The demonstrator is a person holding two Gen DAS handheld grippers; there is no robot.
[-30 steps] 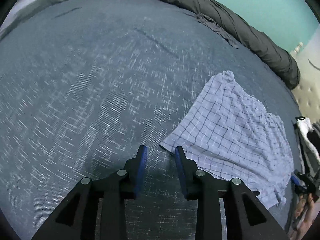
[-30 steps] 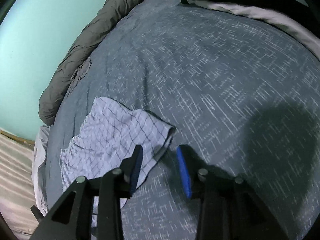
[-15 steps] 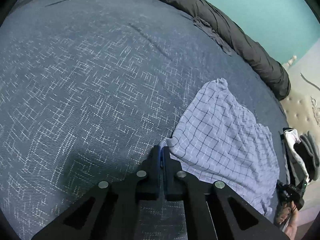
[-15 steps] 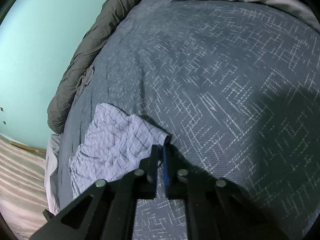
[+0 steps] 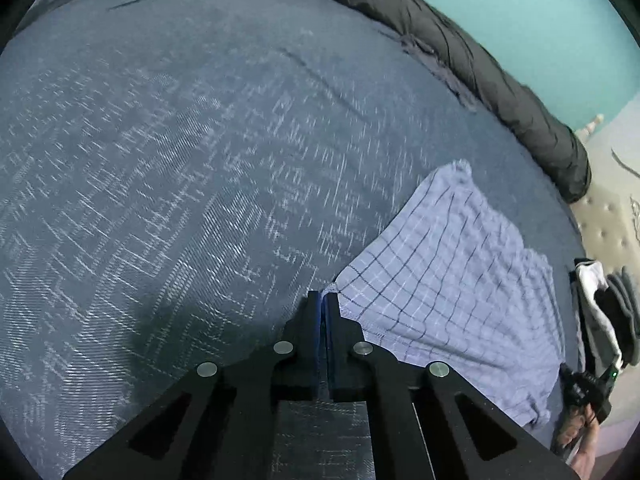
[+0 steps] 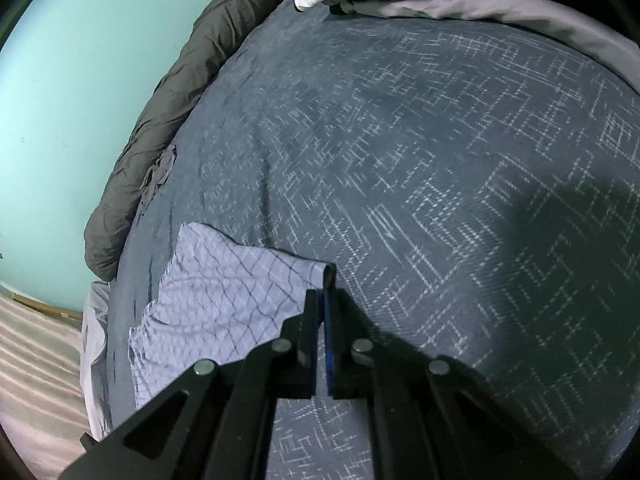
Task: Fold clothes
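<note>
**Both tongs now clamped on the checked cloth's near corners**

Bed (image 5: 200, 160): wide, dark blue cover with pale woven dashes. A dark grey rolled duvet (image 5: 480, 64) runs along its far edge by the teal wall (image 6: 80, 60). Loose pale and white laundry (image 6: 460, 4) heaped at another edge.

Checked garment (image 5: 452, 288): light blue-lilac, dark grid lines. Lies spread and rumpled close to the bed's edge beside the tufted headboard (image 5: 608, 216), one layer as far as can be told.

Left tongs (image 5: 322, 300): a second ago parted just short of a near corner; now drawn tight together, a sliver of checked hem pinched between them.

Right tongs (image 6: 321, 296): same change, spread before, now pressed shut on the opposite corner, which curls up at the tips (image 6: 325, 270).

Reading: two corners of one edge held, cloth barely raised off the bed. Likely set-up for carrying that edge across to make a fold. Grip looks shallow on both sides; thin fabric could slip out.
</note>
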